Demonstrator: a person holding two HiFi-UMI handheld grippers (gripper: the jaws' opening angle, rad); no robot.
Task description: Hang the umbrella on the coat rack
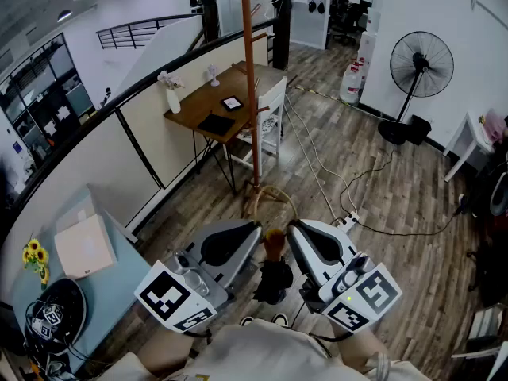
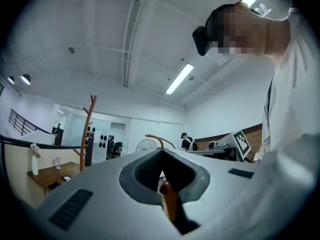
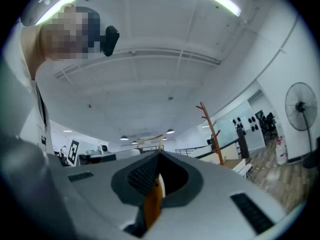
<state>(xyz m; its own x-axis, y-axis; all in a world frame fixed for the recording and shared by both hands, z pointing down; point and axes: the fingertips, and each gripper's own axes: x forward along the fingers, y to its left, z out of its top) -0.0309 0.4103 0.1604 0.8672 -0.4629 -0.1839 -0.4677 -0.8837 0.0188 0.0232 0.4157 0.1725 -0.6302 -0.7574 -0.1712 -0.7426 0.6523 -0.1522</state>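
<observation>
The umbrella hangs upright between my two grippers in the head view. Its curved wooden handle point(image 1: 270, 199) is on top and its black folded canopy point(image 1: 274, 280) hangs over the floor. My left gripper point(image 1: 255, 230) and right gripper point(image 1: 290, 228) press in from either side, both shut on the wooden shaft point(image 1: 275, 241). The shaft point(image 2: 169, 200) shows between the left jaws and again as an orange strip of shaft point(image 3: 153, 200) between the right jaws. The brown coat rack point(image 1: 250, 78) stands a few steps ahead by the desk, coat rack point(image 2: 86, 130) and coat rack point(image 3: 212, 133) in the gripper views.
A wooden desk point(image 1: 208, 105) with a vase and tablet and a white chair point(image 1: 271, 109) flank the rack's base. Cables point(image 1: 321, 169) cross the wood floor. A standing fan point(image 1: 419, 66) is at the right, and a blue table point(image 1: 119, 284) with a white box at the left.
</observation>
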